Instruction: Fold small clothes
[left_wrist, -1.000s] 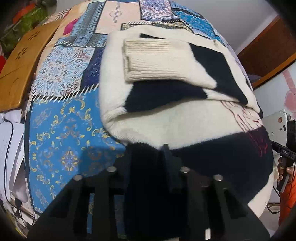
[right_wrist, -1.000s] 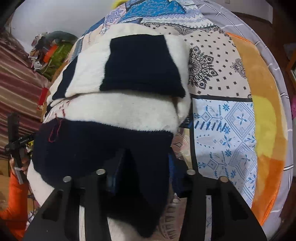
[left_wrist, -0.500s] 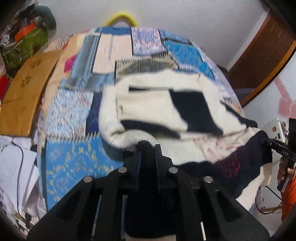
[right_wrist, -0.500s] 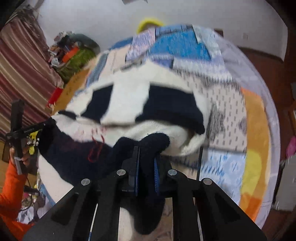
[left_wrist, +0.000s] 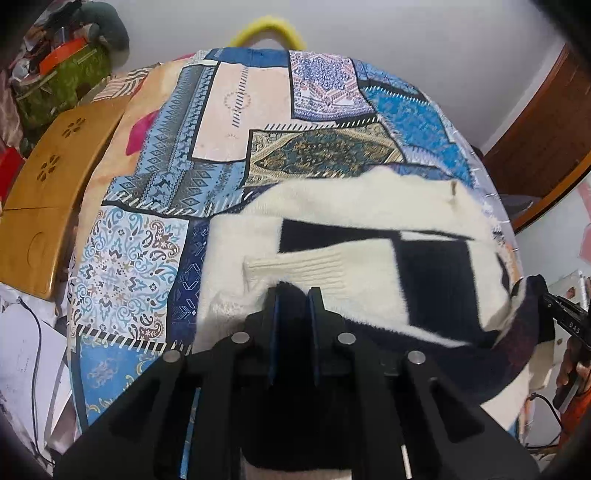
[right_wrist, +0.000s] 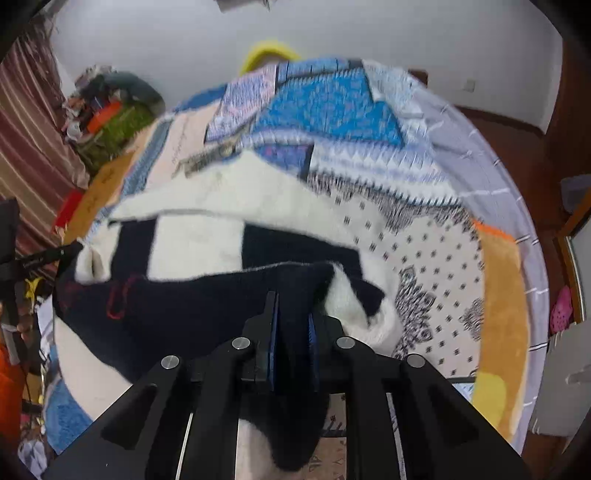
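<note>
Sweater (left_wrist: 332, 236), cream with navy blocks, lies on the patchwork bed cover (left_wrist: 147, 221). Its near hem is pinched at both corners: the left claw (left_wrist: 293, 295) is clamped on dark knit at 6 o'clock, and the right claw (right_wrist: 291, 299) likewise. Compared with a second ago, both jaws have closed onto the cloth and the hem has come up and forward, towards 12 o'clock. Likely the bottom-to-top fold is under way, with the sleeve cuff (left_wrist: 295, 264) tucked beneath.

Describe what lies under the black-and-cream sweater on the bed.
Under the sweater shows the patchwork bedspread, running out on all visible sides. The part beneath the sweater is covered, so anything there cannot be seen.
</note>
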